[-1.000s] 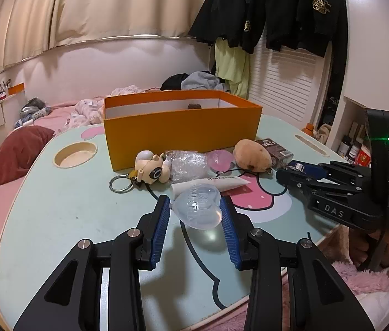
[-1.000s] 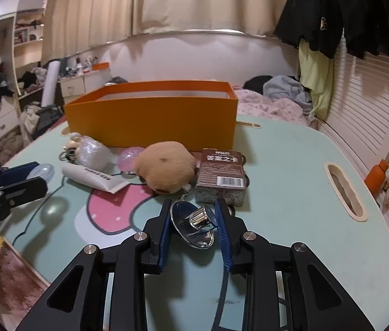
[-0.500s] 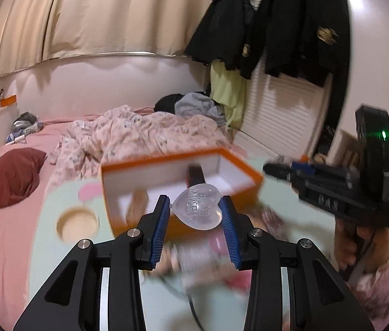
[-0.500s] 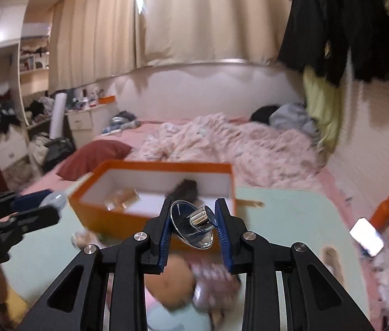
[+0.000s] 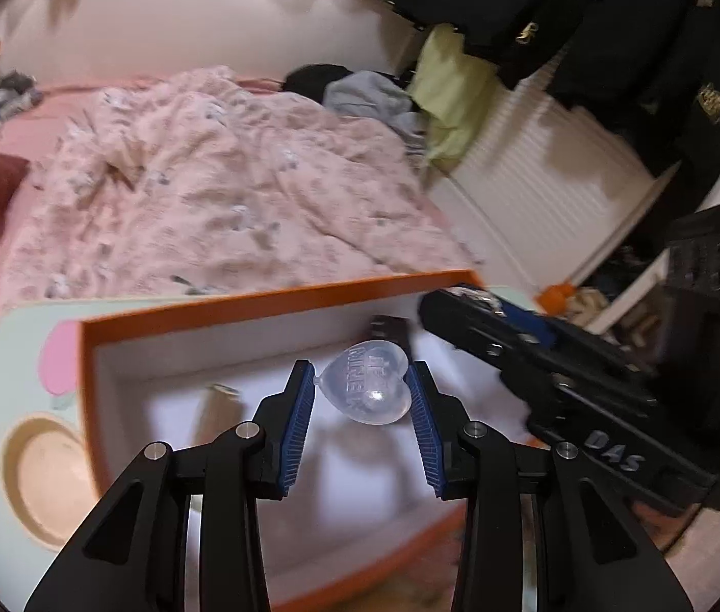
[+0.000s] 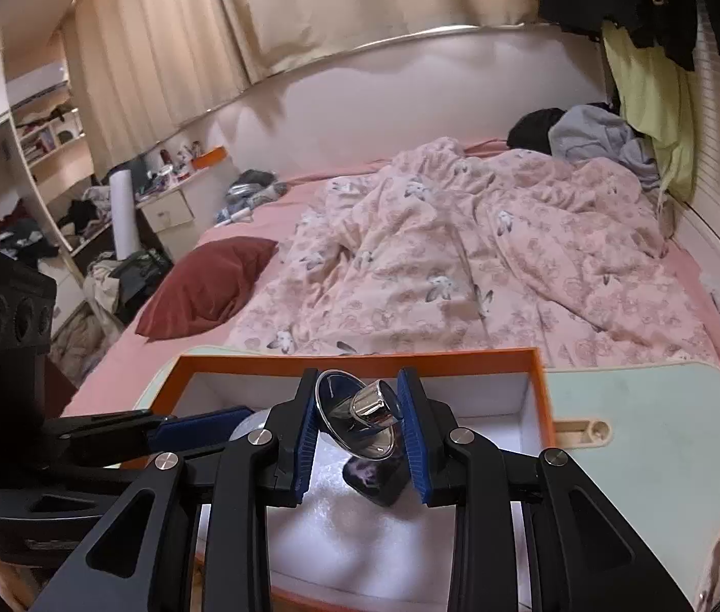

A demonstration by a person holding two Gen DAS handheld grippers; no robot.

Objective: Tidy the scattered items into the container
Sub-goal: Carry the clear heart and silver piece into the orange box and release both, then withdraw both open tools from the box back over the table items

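Observation:
My left gripper (image 5: pixel 361 388) is shut on a clear heart-shaped plastic case (image 5: pixel 366 388) and hangs over the white inside of the orange box (image 5: pixel 278 301). In the right wrist view, my right gripper (image 6: pixel 360 415) is shut on a shiny metal disc with a knob (image 6: pixel 360 421), also above the orange box (image 6: pixel 360 359). The right gripper (image 5: pixel 467 303) reaches in from the right in the left wrist view, over the box's far right corner. A dark small item (image 6: pixel 375 479) lies on the box floor below the disc. The left gripper's blue finger (image 6: pixel 197 428) shows at the left.
The box stands on a mint table (image 6: pixel 656 438) with a round cup recess (image 5: pixel 49 479) at its left. Beyond lies a bed with a pink floral quilt (image 6: pixel 462 265) and a dark red pillow (image 6: pixel 207 290). Dark jackets (image 5: pixel 615 25) hang at the right.
Both grippers rose from the table with their items and moved forward over the orange box. The scattered things on the table have dropped out of view.

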